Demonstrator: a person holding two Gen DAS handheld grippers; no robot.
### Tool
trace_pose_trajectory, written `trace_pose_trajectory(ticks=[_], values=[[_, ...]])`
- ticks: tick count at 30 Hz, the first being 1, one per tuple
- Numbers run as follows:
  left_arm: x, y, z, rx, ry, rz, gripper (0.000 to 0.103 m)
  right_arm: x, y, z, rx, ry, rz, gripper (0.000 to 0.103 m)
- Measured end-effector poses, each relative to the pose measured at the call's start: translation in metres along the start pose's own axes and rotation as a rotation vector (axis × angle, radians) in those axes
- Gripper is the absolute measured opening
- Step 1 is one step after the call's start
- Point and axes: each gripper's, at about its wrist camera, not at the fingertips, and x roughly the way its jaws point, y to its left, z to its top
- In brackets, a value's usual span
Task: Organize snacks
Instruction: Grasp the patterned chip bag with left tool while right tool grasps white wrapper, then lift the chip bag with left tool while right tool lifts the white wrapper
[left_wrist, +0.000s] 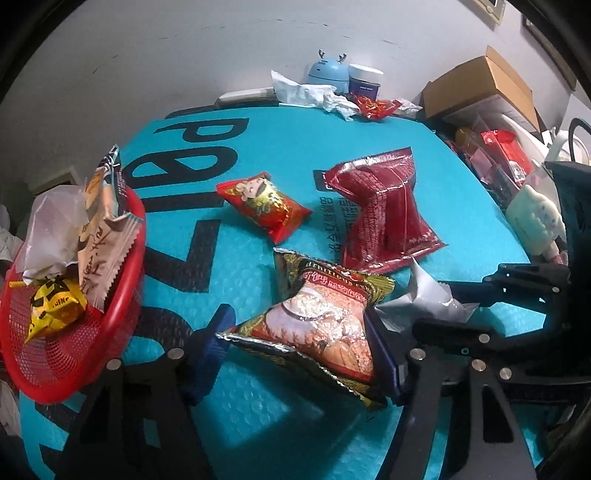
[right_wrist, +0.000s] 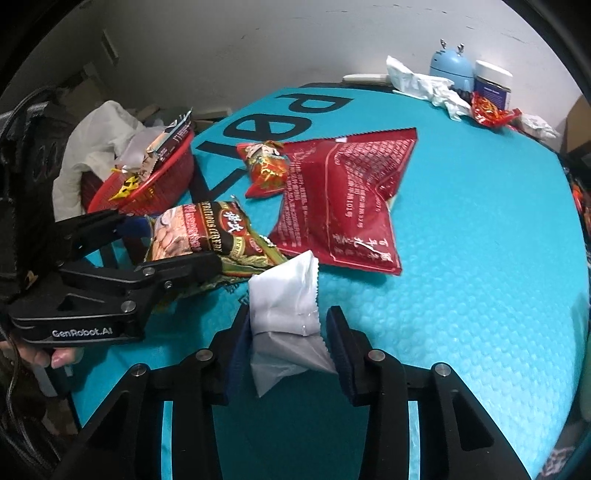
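Four packets lie loose on the mat: a white one (right_wrist: 284, 314) between the right tongs, a gold-and-red one (left_wrist: 325, 325) between the left, a dark red pouch (left_wrist: 380, 218) and a small red one (left_wrist: 264, 205) beyond. One basket (left_wrist: 110, 332) sits left, piled with about four more.

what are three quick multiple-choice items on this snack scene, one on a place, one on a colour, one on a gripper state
1. Where is the yellow packet?
A. in the red basket
B. on the cardboard box
C. under the dark red pouch

2. What colour is the packet between the right gripper's fingers?
A. green
B. white
C. orange

3. What is the left gripper doing?
A. hanging clear above bare mat
B. shut on a tissue
C. straddling the brown and gold cereal packet

Answers:
1 A, it lies inside the basket's mesh with other wrappers.
2 B, the white packet sits pinched between the pads.
3 C, one finger stands on each side of that packet on the teal mat.
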Motion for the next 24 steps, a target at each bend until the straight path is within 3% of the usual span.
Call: trace_pose_trajectory(ticks=[24], values=[[-0.035, -0.031, -0.068, -0.112, 0.107, -0.053, 0.067, -0.036, 0.015, -0.053, -0.063, 0.046, 0.005, 0.041]])
